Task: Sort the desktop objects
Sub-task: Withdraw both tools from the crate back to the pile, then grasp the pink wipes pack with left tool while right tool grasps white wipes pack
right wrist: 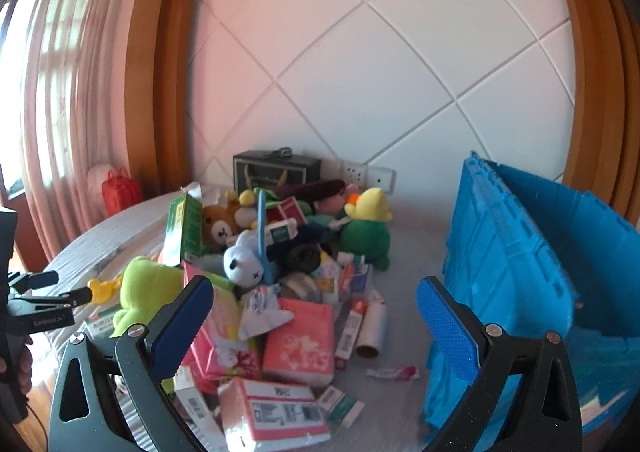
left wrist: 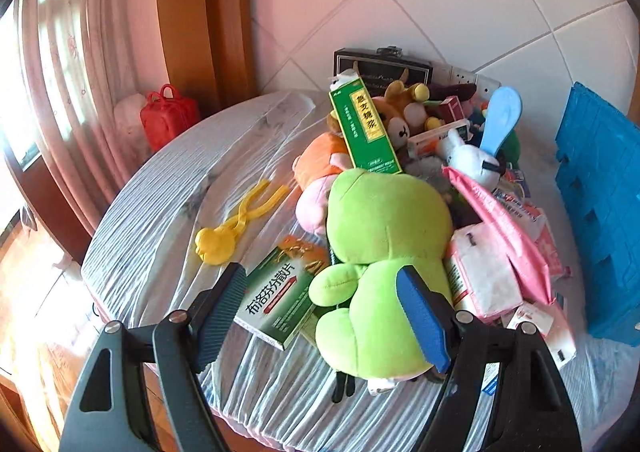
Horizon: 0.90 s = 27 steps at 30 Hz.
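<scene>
Both hand-held grippers are seen with jaws spread wide and nothing clasped. At the left hand-held gripper point(left wrist: 324, 312), a lime-green plush frog point(left wrist: 384, 252) and a green-and-white medicine box point(left wrist: 280, 296) printed "布洛芬分散片" are framed between the pads, untouched. The right hand-held gripper point(right wrist: 316, 328) is held above pink tissue packs point(right wrist: 300, 344) and small cartons.

The objects to be sorted are heaped on a bench point(left wrist: 168, 188) covered in pale striped cloth: a brown plush bear point(left wrist: 400, 116), a white plush rabbit point(left wrist: 472, 160), a tall green box point(left wrist: 364, 128) bearing a yellow label whose characters cannot be read with certainty, and a yellow plastic clamp toy point(left wrist: 236, 224) lying apart to the left. A blue plastic crate point(right wrist: 528, 272) is placed at the heap's right.
</scene>
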Each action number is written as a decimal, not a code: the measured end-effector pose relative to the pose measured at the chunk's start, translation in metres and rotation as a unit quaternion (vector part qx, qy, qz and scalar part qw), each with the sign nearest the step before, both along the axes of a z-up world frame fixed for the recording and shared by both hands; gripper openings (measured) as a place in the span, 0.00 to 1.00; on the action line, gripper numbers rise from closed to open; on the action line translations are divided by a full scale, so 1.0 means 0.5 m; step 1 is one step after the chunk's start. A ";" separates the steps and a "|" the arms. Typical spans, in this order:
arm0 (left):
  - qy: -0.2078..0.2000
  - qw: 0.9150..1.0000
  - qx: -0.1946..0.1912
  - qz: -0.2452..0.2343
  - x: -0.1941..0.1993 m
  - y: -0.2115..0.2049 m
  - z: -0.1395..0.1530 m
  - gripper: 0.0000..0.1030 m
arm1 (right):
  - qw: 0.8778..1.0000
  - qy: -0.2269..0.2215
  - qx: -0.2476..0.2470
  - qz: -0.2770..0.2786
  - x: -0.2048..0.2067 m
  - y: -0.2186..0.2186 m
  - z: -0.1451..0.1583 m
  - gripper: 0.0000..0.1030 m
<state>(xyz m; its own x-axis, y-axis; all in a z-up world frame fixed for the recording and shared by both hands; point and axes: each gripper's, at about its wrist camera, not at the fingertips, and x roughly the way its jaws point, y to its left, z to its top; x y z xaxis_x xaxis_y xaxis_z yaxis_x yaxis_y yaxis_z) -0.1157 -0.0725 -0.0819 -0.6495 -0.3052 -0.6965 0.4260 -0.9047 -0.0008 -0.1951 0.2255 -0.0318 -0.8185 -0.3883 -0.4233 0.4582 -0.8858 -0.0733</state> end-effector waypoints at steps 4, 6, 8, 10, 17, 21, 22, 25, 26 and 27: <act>-0.011 1.000 0.004 -0.026 -0.011 0.006 -0.018 0.75 | 0.999 -0.038 0.021 -0.008 -0.014 -0.026 -0.053 1.00; -0.016 0.999 0.006 -0.047 -0.024 0.024 -0.026 0.75 | 0.998 -0.051 0.031 -0.014 -0.014 -0.029 -0.073 1.00; -0.020 0.997 0.007 -0.069 -0.034 0.047 -0.034 0.75 | 0.997 -0.067 0.039 -0.017 -0.014 -0.030 -0.095 1.00; -0.027 0.996 0.008 -0.089 -0.051 0.073 -0.042 0.75 | 0.996 -0.078 0.048 -0.019 -0.011 -0.027 -0.113 1.00; -0.040 0.990 0.009 -0.133 -0.089 0.145 -0.055 0.75 | 0.993 -0.099 0.063 -0.024 -0.010 0.002 -0.138 1.00; -0.040 0.990 0.014 -0.131 -0.102 0.158 -0.050 0.75 | 0.992 -0.112 0.060 -0.018 -0.014 0.022 -0.145 1.00; -0.038 0.991 0.017 -0.131 -0.104 0.160 -0.048 0.75 | 0.991 -0.117 0.059 -0.014 -0.016 0.026 -0.148 1.00; -0.031 0.991 0.018 -0.129 -0.120 0.172 -0.037 0.75 | 0.990 -0.128 0.057 -0.004 -0.020 0.033 -0.156 1.00; -0.029 0.991 0.019 -0.128 -0.127 0.175 -0.033 0.75 | 0.990 -0.129 0.056 -0.002 -0.021 0.034 -0.158 1.00; -0.028 0.991 0.021 -0.129 -0.134 0.179 -0.030 0.75 | 0.990 -0.129 0.054 -0.001 -0.021 0.035 -0.159 1.00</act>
